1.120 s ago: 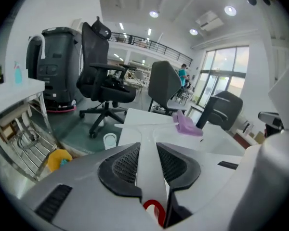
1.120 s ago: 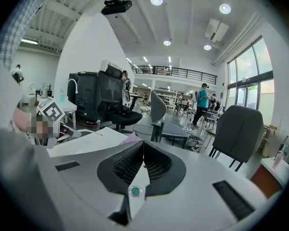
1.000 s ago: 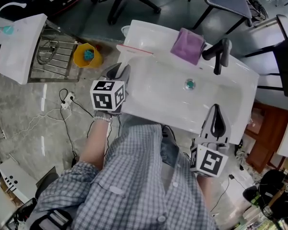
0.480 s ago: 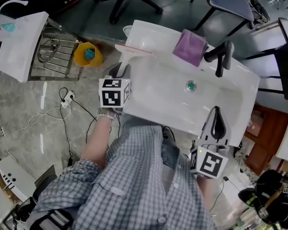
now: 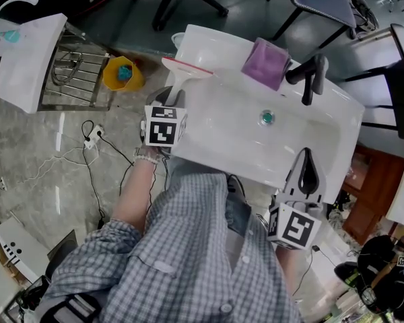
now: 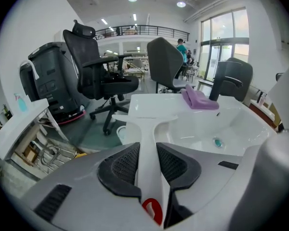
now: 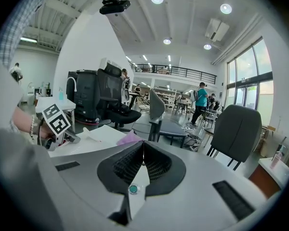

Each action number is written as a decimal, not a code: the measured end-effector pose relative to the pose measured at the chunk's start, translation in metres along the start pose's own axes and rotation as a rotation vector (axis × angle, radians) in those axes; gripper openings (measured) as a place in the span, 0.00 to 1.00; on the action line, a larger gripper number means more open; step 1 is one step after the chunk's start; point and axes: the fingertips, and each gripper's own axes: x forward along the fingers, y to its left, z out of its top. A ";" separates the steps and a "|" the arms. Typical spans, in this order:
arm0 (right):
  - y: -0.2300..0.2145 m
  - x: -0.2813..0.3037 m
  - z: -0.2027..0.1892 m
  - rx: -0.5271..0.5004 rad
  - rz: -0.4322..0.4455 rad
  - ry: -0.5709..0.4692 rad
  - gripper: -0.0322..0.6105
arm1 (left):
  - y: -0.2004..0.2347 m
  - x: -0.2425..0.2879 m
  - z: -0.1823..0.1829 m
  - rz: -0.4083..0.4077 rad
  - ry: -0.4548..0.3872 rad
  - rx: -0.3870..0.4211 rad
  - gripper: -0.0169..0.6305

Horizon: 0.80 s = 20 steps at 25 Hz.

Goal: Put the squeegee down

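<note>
My left gripper (image 5: 173, 99) holds the white squeegee (image 5: 182, 73) by its handle. Its red-edged blade lies across the left rim of the white sink (image 5: 209, 46). In the left gripper view the handle (image 6: 147, 138) runs up between the dark pads (image 6: 123, 163), which touch it on both sides. The left gripper's (image 6: 148, 150) jaws are opening slightly. My right gripper (image 5: 306, 165) rests shut at the sink's near right edge with nothing in it. In its own view the right gripper's (image 7: 143, 147) jaws meet.
A purple cloth (image 5: 264, 64) lies on the sink's back rim beside the black faucet (image 5: 310, 76). A teal drain (image 5: 266, 118) sits in the basin. On the floor to the left are a yellow bucket (image 5: 123, 75), a wire rack (image 5: 74, 73) and cables (image 5: 94, 140).
My left gripper has moved toward the sink's left rim and sunk a little, carrying the squeegee with it. The right gripper has stayed where it was.
</note>
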 end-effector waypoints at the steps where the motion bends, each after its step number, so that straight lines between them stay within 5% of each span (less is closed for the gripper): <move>1: 0.000 0.000 0.000 0.001 -0.001 0.001 0.06 | -0.001 -0.001 0.001 -0.009 -0.002 -0.002 0.20; 5: 0.002 0.000 0.003 0.013 0.006 0.004 0.06 | -0.005 -0.002 0.002 -0.038 -0.006 -0.001 0.29; 12: 0.009 0.004 0.005 0.012 0.030 0.000 0.06 | -0.006 -0.009 0.002 -0.048 -0.019 0.047 0.31; 20: 0.016 0.001 0.006 -0.012 0.063 -0.028 0.06 | -0.007 -0.022 -0.001 -0.085 -0.052 0.014 0.35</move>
